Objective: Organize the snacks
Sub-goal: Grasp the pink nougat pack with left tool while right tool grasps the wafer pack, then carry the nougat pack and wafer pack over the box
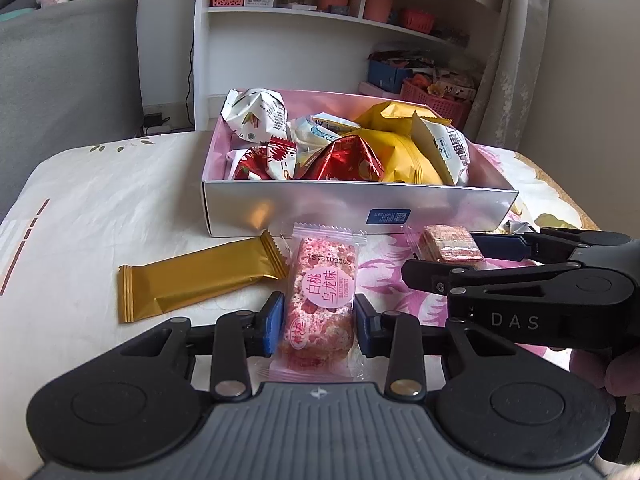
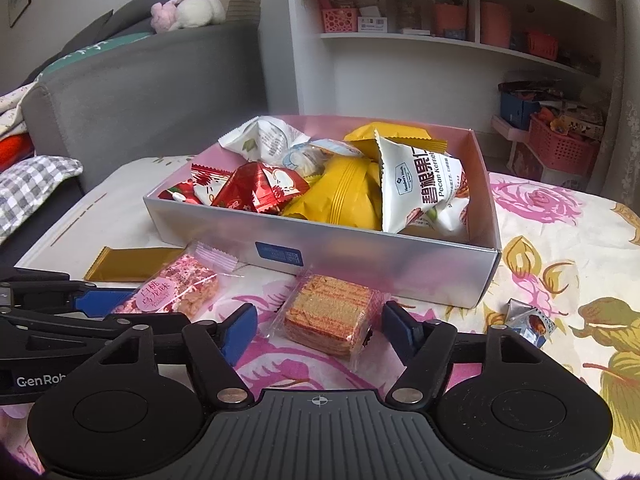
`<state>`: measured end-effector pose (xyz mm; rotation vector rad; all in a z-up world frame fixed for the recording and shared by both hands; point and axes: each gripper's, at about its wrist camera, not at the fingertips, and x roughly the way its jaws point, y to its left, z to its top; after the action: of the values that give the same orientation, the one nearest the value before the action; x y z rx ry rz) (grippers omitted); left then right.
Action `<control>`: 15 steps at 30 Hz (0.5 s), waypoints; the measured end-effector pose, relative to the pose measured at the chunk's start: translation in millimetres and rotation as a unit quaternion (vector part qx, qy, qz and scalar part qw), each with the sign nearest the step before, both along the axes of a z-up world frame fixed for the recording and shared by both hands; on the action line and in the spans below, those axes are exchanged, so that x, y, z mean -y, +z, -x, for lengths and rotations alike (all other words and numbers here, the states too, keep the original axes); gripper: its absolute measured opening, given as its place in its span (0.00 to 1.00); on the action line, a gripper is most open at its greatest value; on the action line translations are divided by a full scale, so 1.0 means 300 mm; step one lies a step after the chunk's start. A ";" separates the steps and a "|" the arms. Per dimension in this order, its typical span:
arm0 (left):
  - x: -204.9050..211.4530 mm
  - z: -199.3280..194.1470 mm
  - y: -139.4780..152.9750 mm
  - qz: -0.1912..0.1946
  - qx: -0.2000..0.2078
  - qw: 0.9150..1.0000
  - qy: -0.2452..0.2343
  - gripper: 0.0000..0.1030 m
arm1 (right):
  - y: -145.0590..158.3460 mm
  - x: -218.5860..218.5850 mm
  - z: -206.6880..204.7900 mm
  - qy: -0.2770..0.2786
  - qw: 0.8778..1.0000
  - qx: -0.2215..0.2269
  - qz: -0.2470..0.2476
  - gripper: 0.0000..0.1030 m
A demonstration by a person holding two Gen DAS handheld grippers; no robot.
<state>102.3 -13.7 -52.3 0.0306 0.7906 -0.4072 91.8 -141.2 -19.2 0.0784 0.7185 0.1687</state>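
A pink snack bar [image 1: 318,304] in clear wrap lies on the flowered tablecloth in front of the silver box [image 1: 320,208]. My left gripper [image 1: 318,328] is shut on it, a blue pad pressing each long side. To its right lies a wrapped wafer block [image 2: 328,316]. My right gripper [image 2: 320,332] stands open around it, with a gap at the left pad and the right pad just at the wrapper's edge. In the left wrist view the right gripper [image 1: 444,258] reaches in from the right with the wafer block [image 1: 450,244] between its fingers.
The silver box [image 2: 360,256] is heaped with several snack packs: red, yellow and white. A gold bar [image 1: 192,276] lies left of the pink one. A small wrapped candy [image 2: 528,320] sits at the right. A sofa and a white shelf stand behind the table.
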 end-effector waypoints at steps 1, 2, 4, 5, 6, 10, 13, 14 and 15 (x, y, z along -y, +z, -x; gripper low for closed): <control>0.000 0.001 -0.001 0.000 0.000 1.000 0.001 0.32 | 0.002 0.000 -0.001 0.000 1.000 -0.001 -0.002 0.60; 0.000 0.001 -0.001 -0.001 0.000 1.000 0.001 0.32 | 0.003 -0.001 -0.001 0.000 1.000 -0.002 -0.003 0.59; 0.004 0.002 -0.001 -0.002 0.000 1.000 0.002 0.32 | 0.006 0.001 -0.001 0.001 1.000 -0.004 -0.006 0.55; 0.005 0.003 0.000 -0.003 0.000 1.000 0.003 0.31 | 0.007 0.001 -0.001 0.001 1.000 -0.005 -0.008 0.54; 0.005 0.003 0.001 -0.003 0.000 1.000 0.004 0.31 | 0.009 0.001 -0.001 0.001 1.000 -0.006 -0.008 0.51; 0.004 0.002 0.005 -0.002 -0.004 1.000 0.004 0.30 | 0.015 0.000 -0.003 0.000 1.000 -0.013 -0.013 0.43; -0.001 -0.001 0.010 0.005 -0.012 1.000 0.008 0.29 | 0.022 -0.004 -0.005 0.003 1.000 -0.020 -0.015 0.40; -0.003 -0.002 0.013 0.008 -0.015 1.000 0.010 0.29 | 0.025 -0.006 -0.004 0.004 1.000 -0.023 -0.016 0.40; -0.005 -0.003 0.015 0.011 -0.019 1.000 0.012 0.29 | 0.028 -0.008 -0.003 0.005 0.999 -0.026 -0.017 0.40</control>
<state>103.3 -12.1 -47.6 -0.0069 0.8223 -0.3948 92.6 -138.7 -10.9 0.1122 0.7690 0.1897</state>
